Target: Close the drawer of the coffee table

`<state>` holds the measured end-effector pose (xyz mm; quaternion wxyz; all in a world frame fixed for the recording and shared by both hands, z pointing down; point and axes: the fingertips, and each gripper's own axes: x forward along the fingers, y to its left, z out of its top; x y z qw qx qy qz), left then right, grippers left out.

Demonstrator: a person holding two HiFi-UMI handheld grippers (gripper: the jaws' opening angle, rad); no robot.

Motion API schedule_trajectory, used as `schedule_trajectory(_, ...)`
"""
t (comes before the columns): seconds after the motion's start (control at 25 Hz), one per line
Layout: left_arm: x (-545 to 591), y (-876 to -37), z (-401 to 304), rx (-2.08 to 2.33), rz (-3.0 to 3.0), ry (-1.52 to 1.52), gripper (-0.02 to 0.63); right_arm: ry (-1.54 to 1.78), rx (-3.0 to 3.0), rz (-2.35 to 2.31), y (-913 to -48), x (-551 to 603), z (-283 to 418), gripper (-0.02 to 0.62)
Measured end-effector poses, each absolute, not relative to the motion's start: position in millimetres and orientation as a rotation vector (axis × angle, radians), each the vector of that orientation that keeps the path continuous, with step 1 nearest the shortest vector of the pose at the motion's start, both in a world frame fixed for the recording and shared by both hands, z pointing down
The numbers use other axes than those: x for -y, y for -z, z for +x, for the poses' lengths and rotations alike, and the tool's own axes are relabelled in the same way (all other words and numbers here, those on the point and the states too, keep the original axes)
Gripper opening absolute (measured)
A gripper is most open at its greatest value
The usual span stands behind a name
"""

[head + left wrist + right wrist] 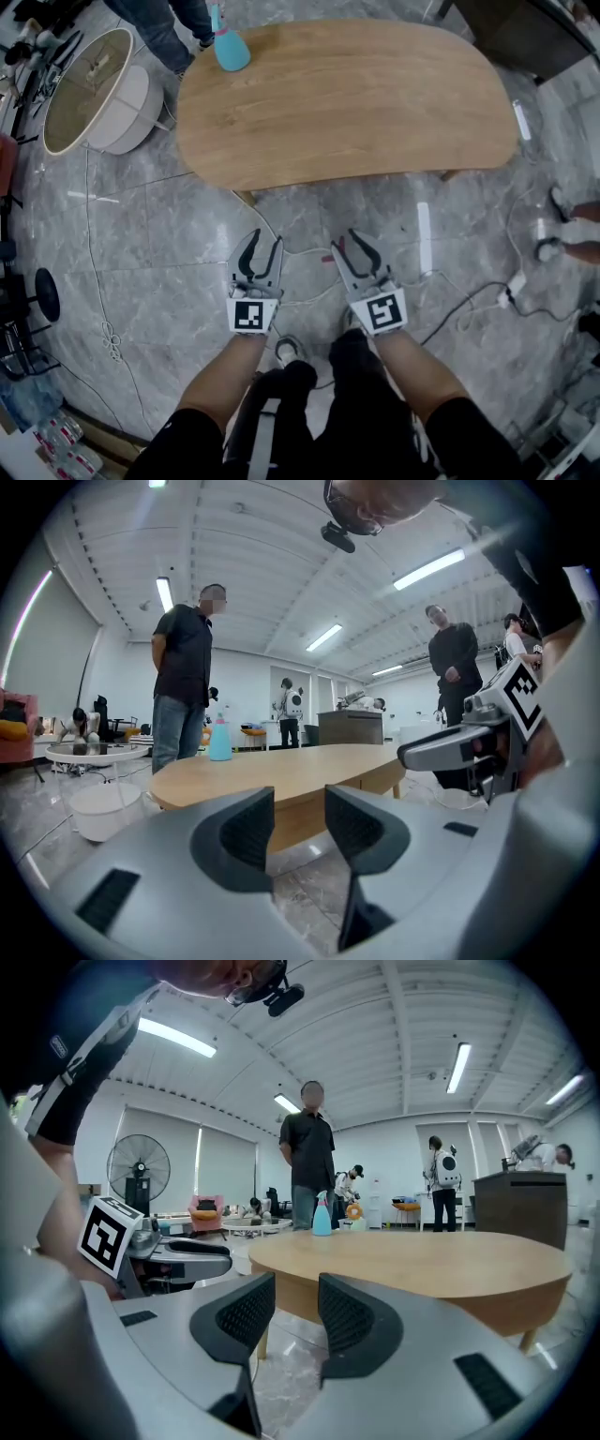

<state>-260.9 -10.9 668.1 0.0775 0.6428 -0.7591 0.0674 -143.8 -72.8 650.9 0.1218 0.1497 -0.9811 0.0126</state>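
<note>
We note a grey marble-tile floor crossed by loose cables. White walls meet a ribbed ceiling with strip lights; a standing fan and a pink armchair stand beyond.

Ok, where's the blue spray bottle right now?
In the head view the blue spray bottle stands on the wooden coffee table at its far left corner, beside a standing person's legs.

No readable text, label, brand or number anywhere. Square markers carry black-white pattern only, no lettering.
</note>
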Motion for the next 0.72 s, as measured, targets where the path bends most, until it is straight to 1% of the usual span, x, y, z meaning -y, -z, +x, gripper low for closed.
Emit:
schedule_trajectory(0.44,-43,-544,-256,2.255,1.951,-0.182,0.15,-0.059,2.895,0.474,-516,33,-144,0.129)
schedule_trajectory(0.56,-61,-502,-252,2.232,1.978,-0.195,0.15,-0.075,2.882,0.477,-475,17,-135,0.128)
schedule_trajectory(0.72,-79,-426,-250,2.229,2.031,-0.172,0.15,-0.116,2.896,0.522,-400,1,-125,0.129)
